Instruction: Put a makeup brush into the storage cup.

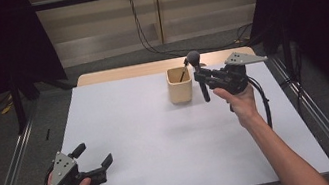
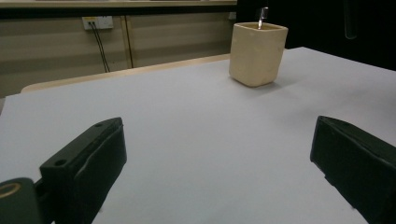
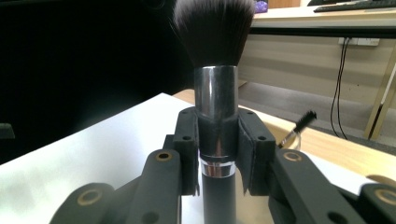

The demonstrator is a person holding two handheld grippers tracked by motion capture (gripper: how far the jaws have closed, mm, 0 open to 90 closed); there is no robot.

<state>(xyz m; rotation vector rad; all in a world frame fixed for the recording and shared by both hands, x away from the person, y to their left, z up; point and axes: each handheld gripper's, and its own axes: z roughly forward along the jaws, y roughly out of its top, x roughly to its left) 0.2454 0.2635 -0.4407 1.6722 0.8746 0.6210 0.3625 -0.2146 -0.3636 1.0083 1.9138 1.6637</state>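
A makeup brush (image 1: 198, 74) with a dark bristle head, silver ferrule (image 3: 215, 109) and black handle stands upright in my right gripper (image 1: 205, 78), which is shut on it just right of the cup. The beige cup (image 1: 180, 86) sits on the white table toward the back, with a thin mascara wand (image 1: 183, 74) leaning in it. The wand's tip (image 3: 306, 117) also appears behind the right jaws. My left gripper (image 1: 96, 156) rests at the table's front left, open and holding nothing. From the left gripper view the cup (image 2: 257, 54) stands far ahead.
The white table top (image 1: 160, 139) has a wooden strip along its far edge (image 1: 124, 73). Metal rails (image 1: 318, 112) run along both sides of the table. Cables hang down the back wall (image 1: 142, 30).
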